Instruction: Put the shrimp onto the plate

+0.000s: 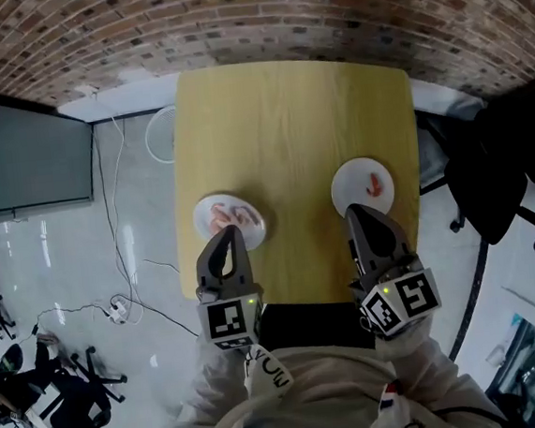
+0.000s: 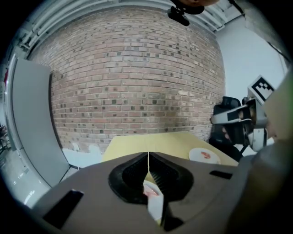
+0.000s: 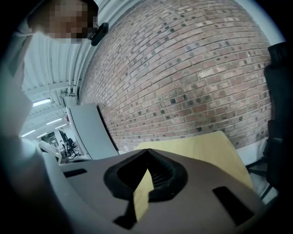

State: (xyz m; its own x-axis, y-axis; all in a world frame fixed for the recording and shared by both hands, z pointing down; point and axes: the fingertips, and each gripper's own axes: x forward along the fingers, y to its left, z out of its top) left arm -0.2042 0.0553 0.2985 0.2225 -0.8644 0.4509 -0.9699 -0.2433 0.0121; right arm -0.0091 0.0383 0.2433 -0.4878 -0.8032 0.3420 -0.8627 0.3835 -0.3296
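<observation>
Left claw (image 1: 232, 230): closed, tips meeting, nothing gripped. It is positioned over the near edge of the left plate (image 1: 257, 221). This plate lies near the left near corner of the yellow surface (image 1: 287, 122) and carries a pile of shrimp (image 1: 223, 216). In the left gripper view, white plate and a pink shrimp show through the opening behind the tips, below the claw and not clamped.

Right claw (image 1: 356, 211): closed, tips together, empty. Only yellow surface shows through its opening. Its tips sit at the near edge of the right plate (image 1: 347, 184), which carries a single shrimp (image 1: 374, 186).

Both plates lie well apart. A brick wall (image 1: 229, 14) stands beyond the far edge.
</observation>
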